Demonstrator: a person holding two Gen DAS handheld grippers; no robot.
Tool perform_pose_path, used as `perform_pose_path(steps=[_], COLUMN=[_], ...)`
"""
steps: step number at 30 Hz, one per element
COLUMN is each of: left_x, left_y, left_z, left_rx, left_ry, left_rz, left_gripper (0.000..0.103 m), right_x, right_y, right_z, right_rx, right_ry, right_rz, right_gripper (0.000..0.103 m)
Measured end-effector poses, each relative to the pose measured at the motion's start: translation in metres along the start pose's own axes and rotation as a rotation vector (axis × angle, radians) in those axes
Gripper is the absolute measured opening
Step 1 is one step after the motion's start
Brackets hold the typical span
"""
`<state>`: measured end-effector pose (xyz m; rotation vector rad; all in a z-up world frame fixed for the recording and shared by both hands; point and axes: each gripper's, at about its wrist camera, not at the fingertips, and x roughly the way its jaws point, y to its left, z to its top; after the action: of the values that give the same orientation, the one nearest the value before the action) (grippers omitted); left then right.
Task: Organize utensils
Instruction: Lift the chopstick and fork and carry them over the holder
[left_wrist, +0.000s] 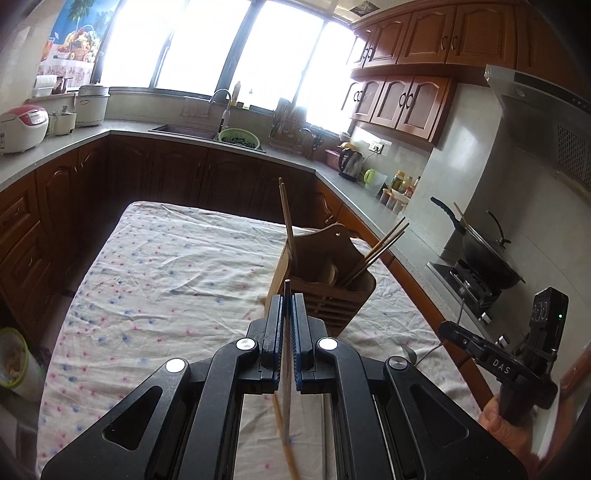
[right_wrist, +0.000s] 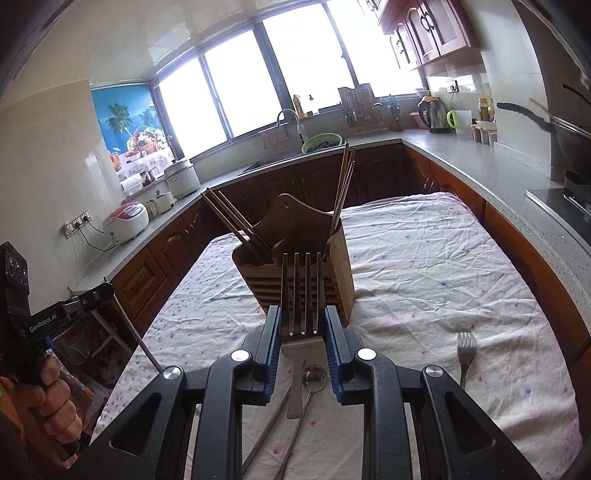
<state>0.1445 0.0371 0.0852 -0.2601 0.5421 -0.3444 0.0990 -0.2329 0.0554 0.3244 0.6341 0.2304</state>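
A wooden utensil holder (right_wrist: 295, 258) stands upright on the table (right_wrist: 424, 266), which is covered with a wrinkled, flower-dotted cloth. Dark chopsticks (right_wrist: 236, 225) lean out of its left compartment, and more chopsticks (right_wrist: 343, 181) rise from its right one.

Just in front of the holder, the right hand-held gripper (right_wrist: 302, 325) is closed on a large metal fork (right_wrist: 302, 295) — pinched at its neck, tines pointing up toward the holder. Beneath it on the cloth lie a spoon (right_wrist: 314, 374) and a metal chopstick (right_wrist: 266, 432), with a smaller fork (right_wrist: 466, 350) lying apart to the right.

The left hand-held gripper (left_wrist: 287, 314) is clamped on a thin silver chopstick (left_wrist: 286, 369), held above the cloth near the holder (left_wrist: 325, 273). A wooden chopstick (left_wrist: 286, 443) lies on the cloth beneath it.

Kitchen counters — with a rice cooker (right_wrist: 125, 223), sink (left_wrist: 184, 130) and kettle (right_wrist: 436, 114) — surround the table.
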Motion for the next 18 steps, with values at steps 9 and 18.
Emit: perform_pose_path(steps=[9,18], left_x=[0.002,0.029], left_y=[-0.017,-0.032], left_z=[0.061,0.126], left_rx=[0.018,0.010], left_ry=[-0.128,-0.253], left_rz=[-0.015,-0.022], left_gripper=[0.003,0.003], right_x=[0.005,0.034], right_y=[0.008,0.016], right_z=[0.050,0.108], right_rx=[-0.009,-0.028], right_ry=[-0.116,-0.206], right_rz=[0.011,0.006], right_gripper=[0.023,0.023])
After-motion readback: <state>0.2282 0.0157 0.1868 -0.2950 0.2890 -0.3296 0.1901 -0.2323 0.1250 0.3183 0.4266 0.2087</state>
